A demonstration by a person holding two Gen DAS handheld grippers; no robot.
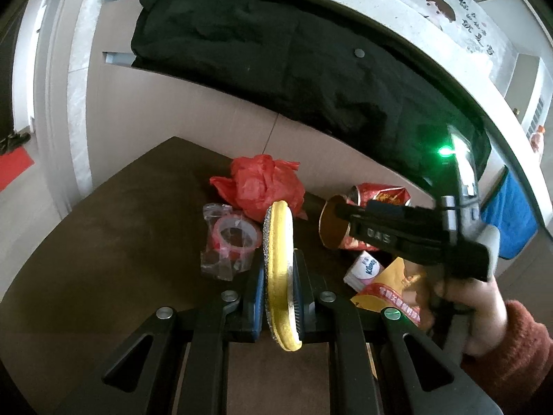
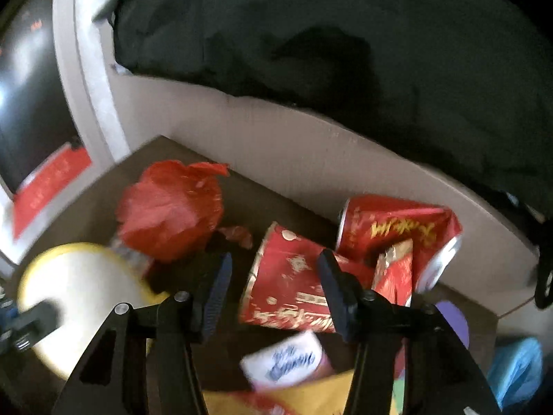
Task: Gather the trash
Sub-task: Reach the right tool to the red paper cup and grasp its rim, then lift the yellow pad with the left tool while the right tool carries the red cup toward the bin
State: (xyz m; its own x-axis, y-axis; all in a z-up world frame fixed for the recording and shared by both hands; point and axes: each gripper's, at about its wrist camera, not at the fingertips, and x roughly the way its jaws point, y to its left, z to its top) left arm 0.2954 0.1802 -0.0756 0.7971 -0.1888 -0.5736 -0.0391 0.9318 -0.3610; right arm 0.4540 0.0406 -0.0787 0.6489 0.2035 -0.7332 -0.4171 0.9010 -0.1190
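The left gripper (image 1: 280, 287) is squeezed tight on a round yellow scrub pad with a silver scratchy side (image 1: 278, 269). The pad stands on its edge between the two pads, up off the dark brown desk (image 1: 114, 242). I think it is held this way so it can be carried off as trash.

The right gripper (image 2: 273, 276) is about half wide, and nothing is pinched in it. Its jaws sit on both sides of a red paper cup with gold marks (image 2: 293, 287) that lies on its side near the far edge of the desk. In the left view one finger looks to be at the cup's open mouth, so I cannot tell if it means to grab the wall or the whole cup. I guess the cup is the next thing to pick up.

Close by lie a small white tissue pack with blue writing (image 2: 287, 359) and a yellow and red snack wrapper (image 1: 387, 294). Left of the pad is a clear crinkly wrapper with a red ring (image 1: 230, 242). Farther back are a crushed red can with gold writing (image 2: 397, 228) and a scrunched red plastic bag (image 1: 262, 186), near the far edge by the wall.
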